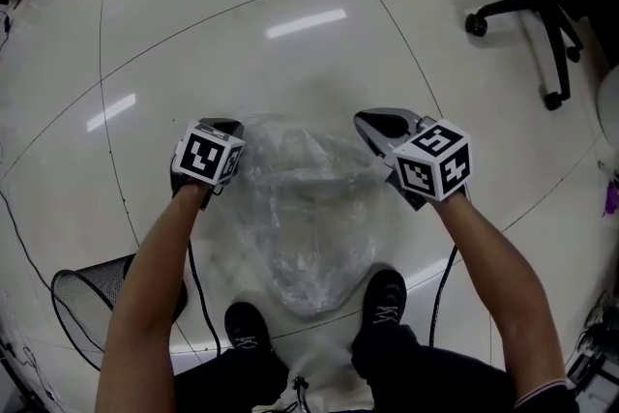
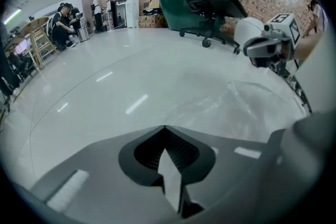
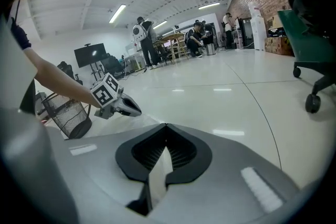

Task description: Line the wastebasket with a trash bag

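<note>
A clear trash bag hangs spread between my two grippers, above the glossy white floor and in front of the person's shoes. My left gripper is shut at the bag's upper left edge, and a pale strip of film shows between its closed jaws. My right gripper is shut at the upper right edge, with film likewise pinched at its tip. The black mesh wastebasket lies tipped on the floor at the lower left, apart from the bag; the right gripper view has the wastebasket behind the left gripper.
A black office chair stands at the far right on the floor. The person's two black shoes are just below the bag. Cables trail from both grippers. People, tables and a green desk stand far off across the room.
</note>
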Motion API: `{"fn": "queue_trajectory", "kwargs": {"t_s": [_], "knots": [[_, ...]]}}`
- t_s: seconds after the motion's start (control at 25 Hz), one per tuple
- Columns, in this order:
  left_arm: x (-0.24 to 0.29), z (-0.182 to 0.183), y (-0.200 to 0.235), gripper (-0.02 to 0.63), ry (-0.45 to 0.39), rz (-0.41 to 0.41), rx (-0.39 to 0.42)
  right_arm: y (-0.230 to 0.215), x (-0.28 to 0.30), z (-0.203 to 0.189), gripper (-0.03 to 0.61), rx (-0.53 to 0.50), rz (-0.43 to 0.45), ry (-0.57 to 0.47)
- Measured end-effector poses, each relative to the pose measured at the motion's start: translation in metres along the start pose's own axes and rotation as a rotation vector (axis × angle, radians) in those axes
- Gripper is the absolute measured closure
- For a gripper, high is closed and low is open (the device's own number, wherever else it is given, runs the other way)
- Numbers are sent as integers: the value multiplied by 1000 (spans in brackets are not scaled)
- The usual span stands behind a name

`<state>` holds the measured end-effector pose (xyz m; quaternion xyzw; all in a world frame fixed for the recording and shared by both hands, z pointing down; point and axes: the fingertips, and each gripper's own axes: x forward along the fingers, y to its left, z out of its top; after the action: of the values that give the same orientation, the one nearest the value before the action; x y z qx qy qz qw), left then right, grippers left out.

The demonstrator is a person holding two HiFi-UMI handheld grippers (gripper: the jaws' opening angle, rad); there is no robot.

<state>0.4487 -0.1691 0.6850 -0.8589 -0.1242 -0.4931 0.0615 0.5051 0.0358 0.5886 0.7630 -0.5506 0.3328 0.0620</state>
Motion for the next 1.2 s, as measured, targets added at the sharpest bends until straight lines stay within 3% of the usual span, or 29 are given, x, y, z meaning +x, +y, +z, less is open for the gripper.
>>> {"fn": "queue_trajectory", "kwargs": {"t_s": [0.32,0.56,0.64,0.96,1.2], "knots": [[-31,4,-12,603,-27,-15,86,-12,11,-31,577,-14,2,108],[-55,7,-24,603,-55,-25,111,-16,27,-55,533,19,16,180],[-61,9,-25,603,-72,-18,114,-11,31,-67,478,33,46,225],[-75,4,-24,603,-105,8,103,30,29,-97,426,-36,172,311],[-84,0,-39,603,-106,-3,116,23,30,-111,413,-30,122,332]]}}
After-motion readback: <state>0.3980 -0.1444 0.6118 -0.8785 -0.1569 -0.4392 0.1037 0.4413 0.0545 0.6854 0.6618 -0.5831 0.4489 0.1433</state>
